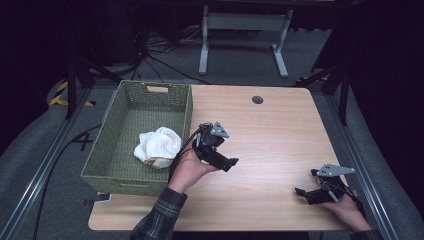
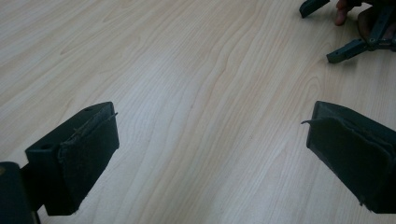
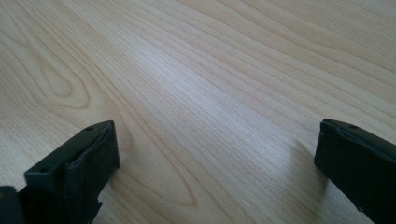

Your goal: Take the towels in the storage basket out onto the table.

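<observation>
A crumpled white cloth [image 1: 158,146] lies inside the green woven basket [image 1: 131,100] at the table's left side. Just right of the basket, my left gripper [image 1: 231,164] hovers over the wooden table [image 1: 270,135], held in a hand with a plaid sleeve; its jaws stand wide apart with bare wood between them [image 2: 210,140]. My right gripper [image 1: 301,193] rests low near the front right corner, jaws also spread wide over bare wood [image 3: 217,149]. The left gripper view shows the right gripper's fingertips [image 2: 343,50] far off at the top right.
A round cable hole [image 1: 257,99] sits near the table's far edge. Beyond the table stands a white desk frame [image 1: 244,30] on a grey floor with cables. Metal rails run along both sides of the table.
</observation>
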A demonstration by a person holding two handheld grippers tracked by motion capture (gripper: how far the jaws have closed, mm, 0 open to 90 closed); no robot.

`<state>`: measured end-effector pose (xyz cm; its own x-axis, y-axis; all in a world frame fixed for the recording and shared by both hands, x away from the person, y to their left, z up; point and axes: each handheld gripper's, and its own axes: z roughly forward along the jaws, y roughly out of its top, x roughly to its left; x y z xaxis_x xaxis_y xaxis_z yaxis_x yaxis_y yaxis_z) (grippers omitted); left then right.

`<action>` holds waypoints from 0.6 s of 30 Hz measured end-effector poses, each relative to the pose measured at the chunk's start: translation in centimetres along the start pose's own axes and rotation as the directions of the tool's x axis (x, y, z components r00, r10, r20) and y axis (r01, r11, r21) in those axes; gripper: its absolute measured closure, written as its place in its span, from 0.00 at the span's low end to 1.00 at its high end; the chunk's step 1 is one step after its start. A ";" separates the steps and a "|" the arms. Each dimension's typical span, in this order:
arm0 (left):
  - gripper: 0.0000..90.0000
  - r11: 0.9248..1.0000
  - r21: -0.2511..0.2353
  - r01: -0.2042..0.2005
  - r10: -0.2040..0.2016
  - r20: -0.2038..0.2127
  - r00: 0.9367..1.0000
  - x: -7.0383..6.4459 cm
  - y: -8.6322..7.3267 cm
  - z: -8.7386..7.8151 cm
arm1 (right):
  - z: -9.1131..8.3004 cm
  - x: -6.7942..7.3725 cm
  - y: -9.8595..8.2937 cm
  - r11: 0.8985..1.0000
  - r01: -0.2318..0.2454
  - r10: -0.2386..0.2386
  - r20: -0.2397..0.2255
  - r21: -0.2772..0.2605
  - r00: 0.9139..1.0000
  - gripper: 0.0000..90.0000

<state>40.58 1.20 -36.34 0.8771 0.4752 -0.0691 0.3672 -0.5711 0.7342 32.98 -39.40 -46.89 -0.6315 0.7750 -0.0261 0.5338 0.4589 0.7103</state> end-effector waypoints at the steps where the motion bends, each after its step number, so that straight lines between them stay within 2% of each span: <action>1: 0.03 1.000 0.005 0.003 -0.003 0.000 1.000 0.1 0.1 -0.1 | 0.0 0.0 0.0 1.000 0.000 0.000 0.000 0.000 1.000 0.00; 6: 0.03 1.000 0.009 -0.001 0.001 -0.013 1.000 0.8 0.4 -0.7 | 0.0 0.0 0.0 1.000 0.000 0.000 -0.001 0.000 1.000 0.00; 11: 0.03 1.000 -0.002 0.019 -0.019 -0.033 0.999 1.5 0.5 -1.5 | 0.0 0.0 0.0 1.000 0.000 0.000 0.000 0.000 1.000 0.00; 18: 0.03 1.000 0.001 0.023 -0.023 -0.056 0.998 2.6 0.5 -2.8 | 0.0 0.0 0.0 1.000 0.000 0.000 0.000 0.000 1.000 0.00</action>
<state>42.17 4.01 -34.28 0.8498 0.5250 -0.0481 0.3879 -0.5607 0.7315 32.98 -39.40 -46.89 -0.6314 0.7750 -0.0257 0.5339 0.4586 0.7104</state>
